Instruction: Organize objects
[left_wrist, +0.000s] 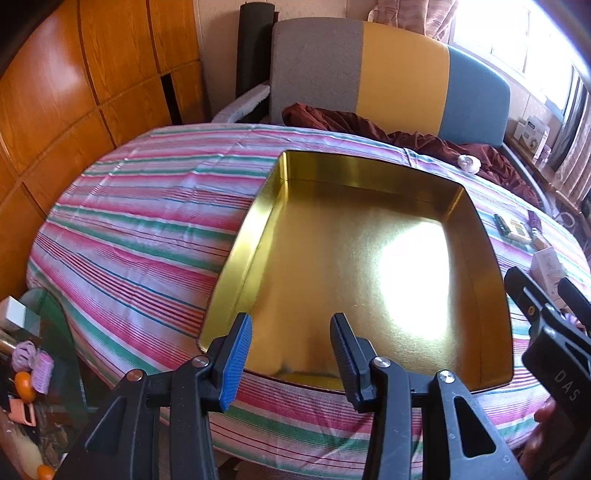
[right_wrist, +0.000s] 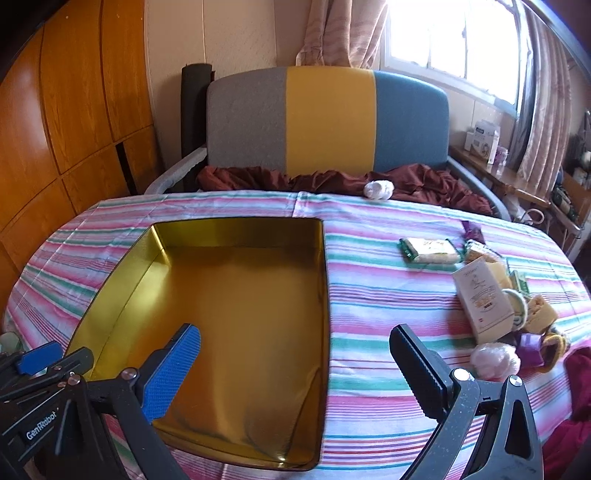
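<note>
Centre-left of the right wrist frame, on striped cotton tablecloth (right_wrist: 369, 295): shallow rectangular gold metal tin (right_wrist: 236, 295), glossy, bare inside. Right of frame: heaped wrapped snacks and white cardboard box (right_wrist: 484, 299). Low in frame: right gripper (right_wrist: 295, 347), ribbed fingers wide apart. Left gripper (left_wrist: 291, 328) apart too, over tin's near rim.

You are in a lived-in room of a home. The surface (right_wrist: 369, 266) wears a striped cloth, and just behind it stands a sofa (right_wrist: 325, 118) in grey, yellow and blue with a dark red blanket (right_wrist: 424, 181) crumpled on its seat. Left of the sofa runs wooden panelling (right_wrist: 74, 122); to its right, curtains (right_wrist: 543, 99) frame a bright window (right_wrist: 454, 33).
</note>
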